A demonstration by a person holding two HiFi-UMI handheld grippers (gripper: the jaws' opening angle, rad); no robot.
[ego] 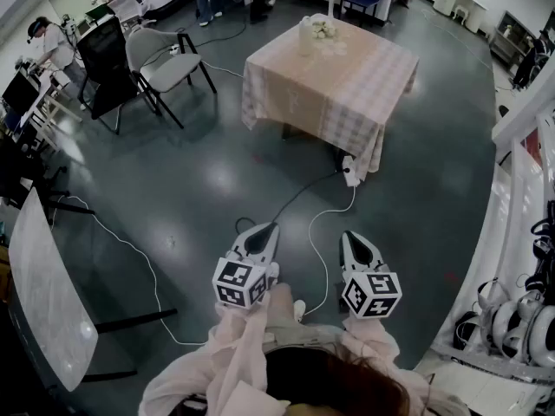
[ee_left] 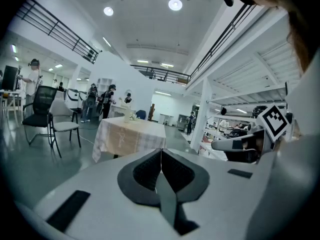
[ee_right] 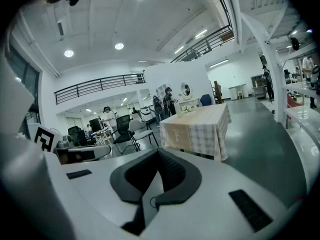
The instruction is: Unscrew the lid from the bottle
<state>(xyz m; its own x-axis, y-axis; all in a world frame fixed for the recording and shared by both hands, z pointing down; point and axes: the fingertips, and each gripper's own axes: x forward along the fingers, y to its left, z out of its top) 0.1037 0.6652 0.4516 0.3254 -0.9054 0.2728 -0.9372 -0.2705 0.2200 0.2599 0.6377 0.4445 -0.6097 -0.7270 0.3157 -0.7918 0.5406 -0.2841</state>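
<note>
Count: 2 hand-held grippers, 1 table, 2 chairs, 1 bottle.

Left gripper (ego: 264,230) – jaws pressed together, dark pads meeting in 1 thin seam in the left gripper view (ee_left: 161,156), nothing between them. Right gripper (ego: 354,236) – jaws likewise together, empty in the right gripper view (ee_right: 159,160). Each carries 1 marker cube; both are held low over the bare grey floor, side by side, pointing toward the table.

Table (ego: 347,94), under a checked cloth, stands well apart from both grippers. The bottle (ego: 305,35) is upright near the table's far edge, just beside a small white cluster (ego: 323,30). The bottle is too small to show its lid, and I cannot tell what the cluster is.

The 2 chairs (ego: 143,63), 1 black and 1 pale, stand left of the table.

Hidden or cut off: the person's hands sit under pale pink sleeves (ego: 238,354); the frame's bottom edge cuts the head. Background people are too small to count.
</note>
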